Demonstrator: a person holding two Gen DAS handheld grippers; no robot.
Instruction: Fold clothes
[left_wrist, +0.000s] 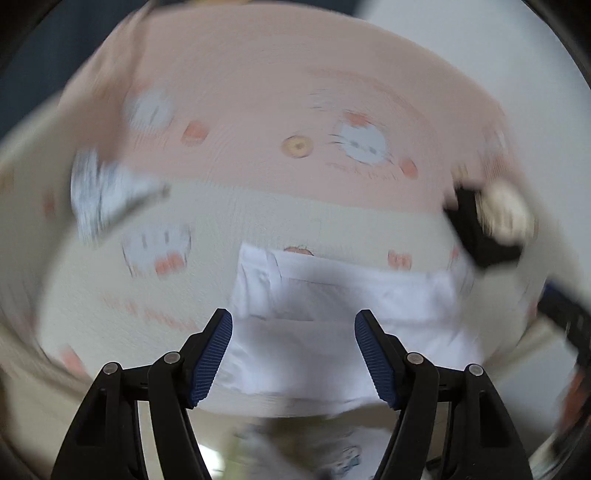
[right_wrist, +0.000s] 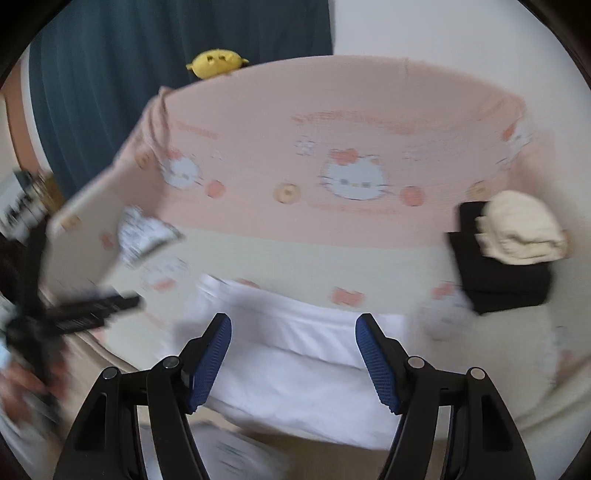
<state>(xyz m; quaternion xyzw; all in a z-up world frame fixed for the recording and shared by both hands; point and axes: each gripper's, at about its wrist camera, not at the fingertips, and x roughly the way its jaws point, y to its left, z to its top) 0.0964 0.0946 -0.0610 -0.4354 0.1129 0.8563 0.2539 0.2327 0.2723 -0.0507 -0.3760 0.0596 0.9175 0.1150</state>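
White folded cloth (right_wrist: 295, 365) lies on the pink and cream cartoon-cat bed cover (right_wrist: 332, 125), long side running nine to three, at twelve o'clock just past both grippers. Left gripper (left_wrist: 293, 360) and right gripper (right_wrist: 293, 360) gape wide, holding nothing.

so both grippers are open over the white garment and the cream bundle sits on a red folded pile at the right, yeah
Not quite: the cream bundle sits on a black folded pile, not a red one, as the right wrist view shows. The left gripper and right gripper are open over the white garment.
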